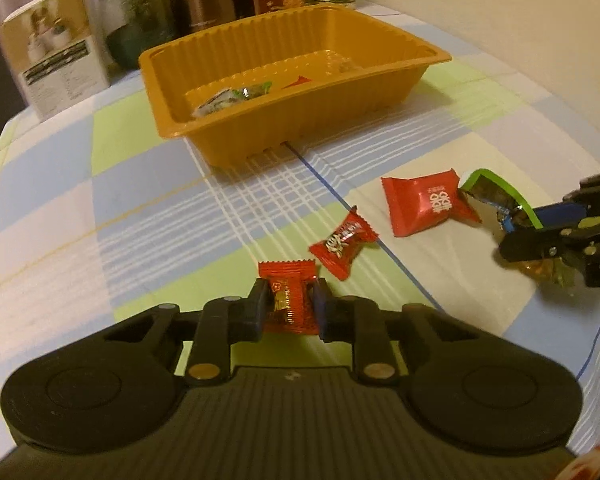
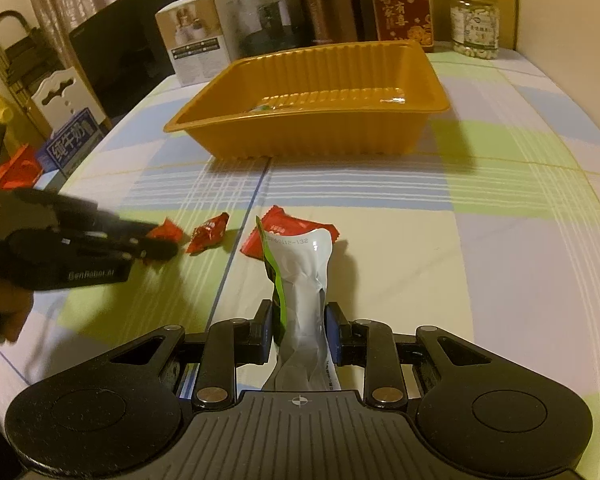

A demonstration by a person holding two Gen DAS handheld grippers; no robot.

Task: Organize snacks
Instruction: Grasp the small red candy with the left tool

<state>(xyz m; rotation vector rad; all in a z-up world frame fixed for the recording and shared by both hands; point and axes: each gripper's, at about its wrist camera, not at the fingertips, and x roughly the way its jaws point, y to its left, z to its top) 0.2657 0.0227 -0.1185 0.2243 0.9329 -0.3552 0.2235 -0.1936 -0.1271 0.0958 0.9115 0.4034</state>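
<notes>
Both grips are made: the left hand-held gripper is clenched on a small red candy near the table's front edge, and the right hand-held gripper pinches a green-edged white pouch upright. The sensible step seems to be carrying each up over the orange tray's near rim toward the far edge, releasing low inside, clear of two red packets and lying between.
</notes>
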